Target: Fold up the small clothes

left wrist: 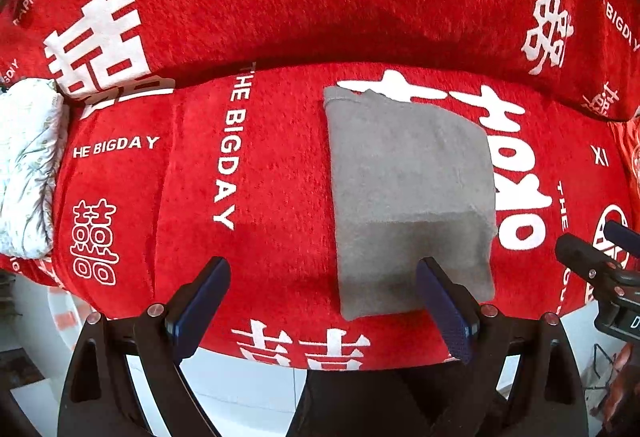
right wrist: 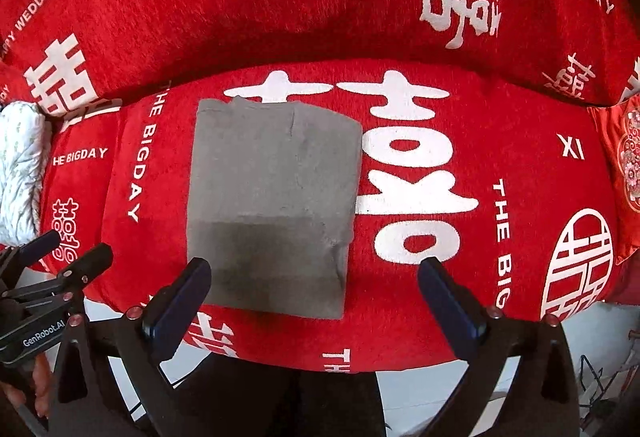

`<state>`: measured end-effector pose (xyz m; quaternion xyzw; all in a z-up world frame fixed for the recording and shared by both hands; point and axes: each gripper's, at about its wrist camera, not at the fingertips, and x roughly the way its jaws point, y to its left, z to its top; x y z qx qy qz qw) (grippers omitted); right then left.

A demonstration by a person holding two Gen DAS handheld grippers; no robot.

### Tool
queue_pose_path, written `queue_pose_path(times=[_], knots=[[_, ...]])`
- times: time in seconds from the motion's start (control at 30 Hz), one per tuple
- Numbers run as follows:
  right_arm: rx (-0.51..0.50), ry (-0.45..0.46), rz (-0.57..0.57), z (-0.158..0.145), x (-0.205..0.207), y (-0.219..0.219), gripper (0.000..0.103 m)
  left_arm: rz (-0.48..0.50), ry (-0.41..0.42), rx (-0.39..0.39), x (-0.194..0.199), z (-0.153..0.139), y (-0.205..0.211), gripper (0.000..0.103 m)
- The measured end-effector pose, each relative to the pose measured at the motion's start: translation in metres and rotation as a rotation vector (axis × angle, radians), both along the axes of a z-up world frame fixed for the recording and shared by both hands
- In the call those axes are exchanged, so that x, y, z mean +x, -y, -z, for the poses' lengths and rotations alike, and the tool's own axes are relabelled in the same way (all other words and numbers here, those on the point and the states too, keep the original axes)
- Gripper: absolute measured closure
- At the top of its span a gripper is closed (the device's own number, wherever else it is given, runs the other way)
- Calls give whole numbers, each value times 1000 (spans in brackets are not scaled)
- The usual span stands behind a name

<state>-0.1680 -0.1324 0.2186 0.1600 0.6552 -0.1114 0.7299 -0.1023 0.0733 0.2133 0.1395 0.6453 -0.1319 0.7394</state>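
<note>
The folded garment (right wrist: 272,205) lies flat on the printed blanket (right wrist: 440,297), a quilted bundle (right wrist: 20,165) well to its left.

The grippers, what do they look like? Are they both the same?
Yes, they look alike. The left gripper and the right gripper each have a black frame with triangle-shaped cut-outs, small silver bolts, and two flat fingers with dark blue bumpy pads. In the right wrist view, white letters on the left gripper's side read GenRobot.AI.
</note>
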Motion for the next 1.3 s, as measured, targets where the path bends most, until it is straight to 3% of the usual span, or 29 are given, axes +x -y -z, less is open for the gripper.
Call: queue_pose_path(times=[1.3], knots=[[-5,-12,30,-9,-2,0,0,-3,21,5,-1,-11,7,9]])
